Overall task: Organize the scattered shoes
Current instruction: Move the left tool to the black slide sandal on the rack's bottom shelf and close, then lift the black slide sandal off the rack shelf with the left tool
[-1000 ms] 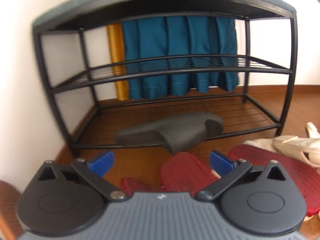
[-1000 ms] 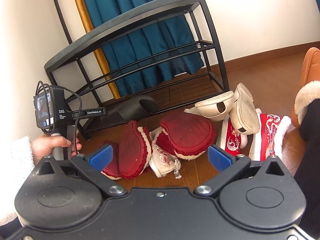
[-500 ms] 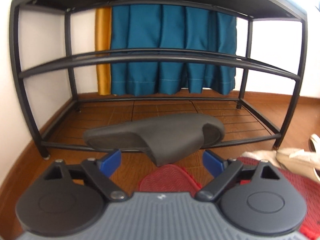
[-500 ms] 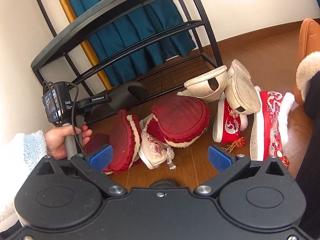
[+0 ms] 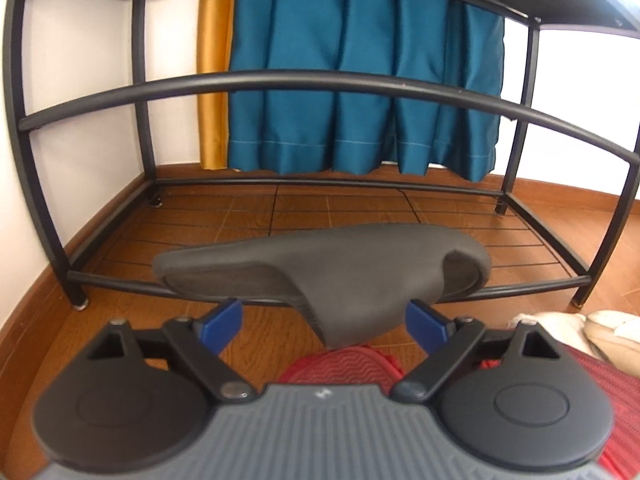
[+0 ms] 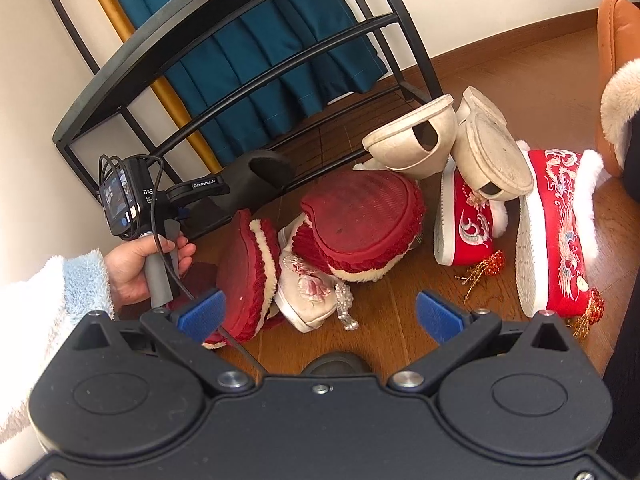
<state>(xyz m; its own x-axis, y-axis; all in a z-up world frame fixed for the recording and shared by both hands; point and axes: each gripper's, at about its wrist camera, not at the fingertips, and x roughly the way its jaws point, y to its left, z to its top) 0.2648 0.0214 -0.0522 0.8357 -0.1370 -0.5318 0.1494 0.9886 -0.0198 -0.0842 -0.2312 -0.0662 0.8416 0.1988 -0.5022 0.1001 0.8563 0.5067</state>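
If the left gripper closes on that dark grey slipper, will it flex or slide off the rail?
The dark grey slipper looks like one-piece moulded foam: probably light, somewhat bendy. It straddles the shoe rack's front bottom rail, so a nudge may tip it. The left gripper's jaws are open around its strap.

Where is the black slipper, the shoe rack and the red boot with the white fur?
black slipper (image 5: pixel 340 280), left wrist view, upper strap.
shoe rack (image 5: pixel 280 80), left wrist view, middle front rail.
red boot (image 6: pixel 564 232), right wrist view, embroidered side.

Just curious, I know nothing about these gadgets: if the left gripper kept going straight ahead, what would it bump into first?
Probably the dark grey slipper, lying across the shoe rack's bottom front bar, right ahead of the open fingers.
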